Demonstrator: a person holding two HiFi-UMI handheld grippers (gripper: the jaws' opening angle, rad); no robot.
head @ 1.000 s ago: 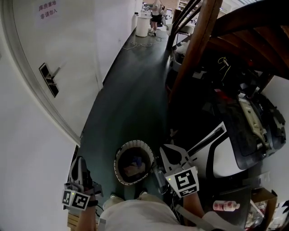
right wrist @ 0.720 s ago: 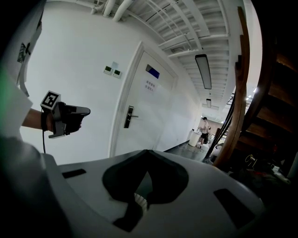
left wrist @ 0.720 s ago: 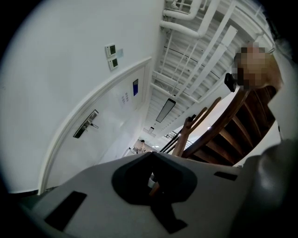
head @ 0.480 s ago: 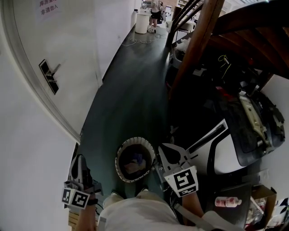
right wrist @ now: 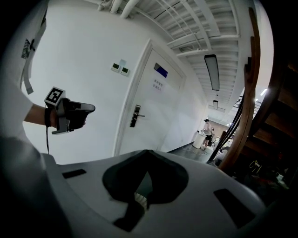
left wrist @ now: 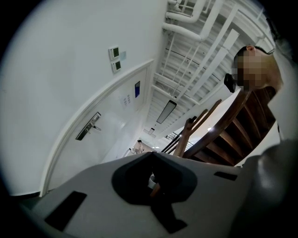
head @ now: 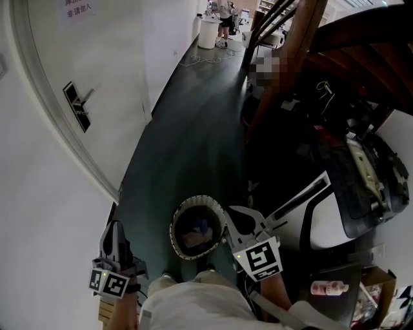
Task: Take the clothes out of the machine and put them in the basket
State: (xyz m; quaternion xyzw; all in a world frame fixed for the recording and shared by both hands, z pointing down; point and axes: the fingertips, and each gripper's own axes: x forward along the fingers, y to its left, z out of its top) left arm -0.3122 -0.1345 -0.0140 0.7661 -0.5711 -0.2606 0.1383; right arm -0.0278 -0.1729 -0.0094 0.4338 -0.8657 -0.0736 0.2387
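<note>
Your left gripper (head: 115, 227) and right gripper (head: 233, 214) are both closed and empty. One round basket (head: 187, 203) sits on the floor between them, holding clothes (head: 193, 233). The door sign (head: 80, 6) has red print that seems to read 非请勿入.

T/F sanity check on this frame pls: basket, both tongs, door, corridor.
1. The basket has clothes in it. True.
2. The right tongs grip a garment. False: they are shut with nothing between them.
3. The door on the left stands open. False: it is closed in its frame.
4. A person stands at the far end of the corridor. True.
5. The left tongs hang over the basket. False: they are off to its left, near the white wall.
</note>
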